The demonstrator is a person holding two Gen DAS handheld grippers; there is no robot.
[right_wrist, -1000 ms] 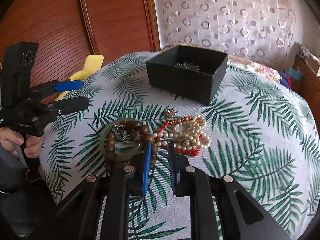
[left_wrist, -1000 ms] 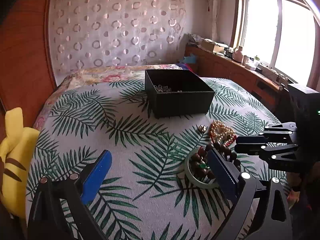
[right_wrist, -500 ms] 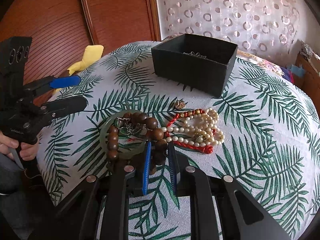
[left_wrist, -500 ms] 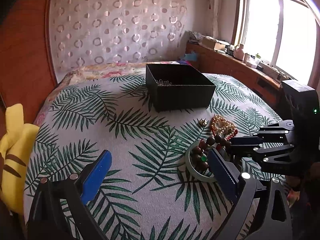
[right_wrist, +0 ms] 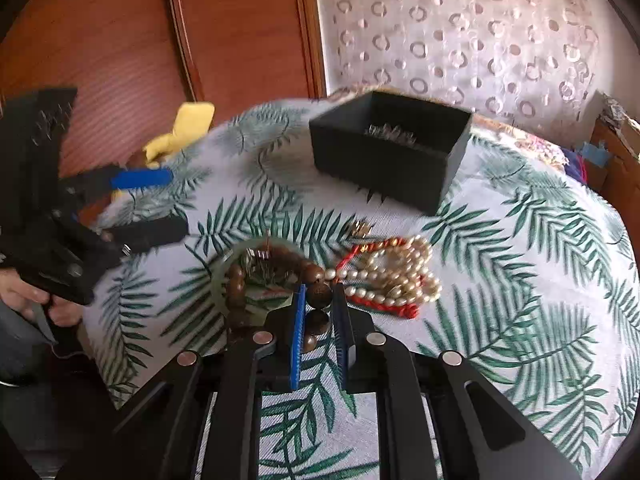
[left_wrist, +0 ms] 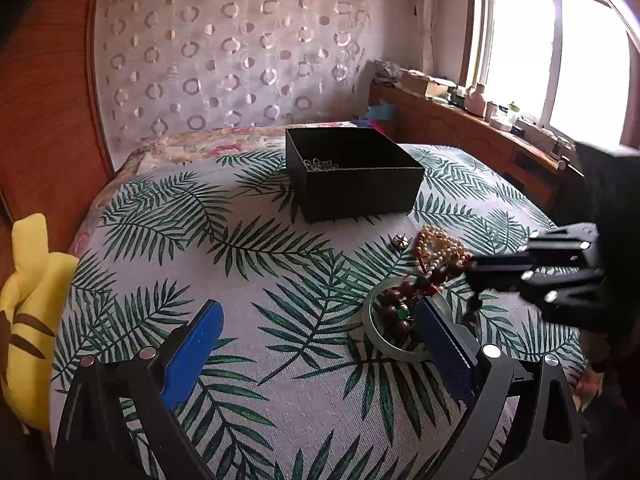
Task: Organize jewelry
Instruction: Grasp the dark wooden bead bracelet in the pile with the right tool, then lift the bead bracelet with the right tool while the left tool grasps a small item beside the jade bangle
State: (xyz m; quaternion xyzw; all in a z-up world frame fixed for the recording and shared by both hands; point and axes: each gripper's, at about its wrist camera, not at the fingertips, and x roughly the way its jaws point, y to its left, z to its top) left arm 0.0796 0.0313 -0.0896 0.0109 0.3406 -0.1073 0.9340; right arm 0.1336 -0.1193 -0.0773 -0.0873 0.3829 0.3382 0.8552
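the right gripper (right_wrist: pixel 319 300) has its jaws nearly closed around the string of dark brown wooden beads (right_wrist: pixel 318 294); one large bead sits between the blue pads, and two more beads run back from it along the gap toward the camera. the rest of the strand curves away from the gripper to the left, over the pale green jade bangle (right_wrist: pixel 219 285) that lies flat on the palm-leaf printed bedcover (right_wrist: pixel 520 280). in the left wrist view the right gripper (left_wrist: pixel 474 274) reaches in from the right side, touching the beads (left_wrist: pixel 394 308) at the bangle (left_wrist: pixel 374 334).

the black square cardboard box (right_wrist: pixel 388 160) serves as the landmark. it stands open, with a silver chain (right_wrist: pixel 388 131) inside near its far wall. the bead strand and bangle lie in front of the box, well apart from it. the heap of cream pearl strands with a red cord (right_wrist: pixel 396 276) lies just right of the beads, touching them, its long axis running left to right. a small gold trinket (right_wrist: pixel 360 229) lies between the pearl heap and the box.

the left gripper (left_wrist: pixel 316 340) has its jaws wide open and holds nothing; it hovers over the bedcover in front of the box, with one blue pad close beside the bangle. a yellow plush toy (left_wrist: pixel 28 308) lies at the bed edge, far left of the box.

no brand, label or writing is legible on any item.
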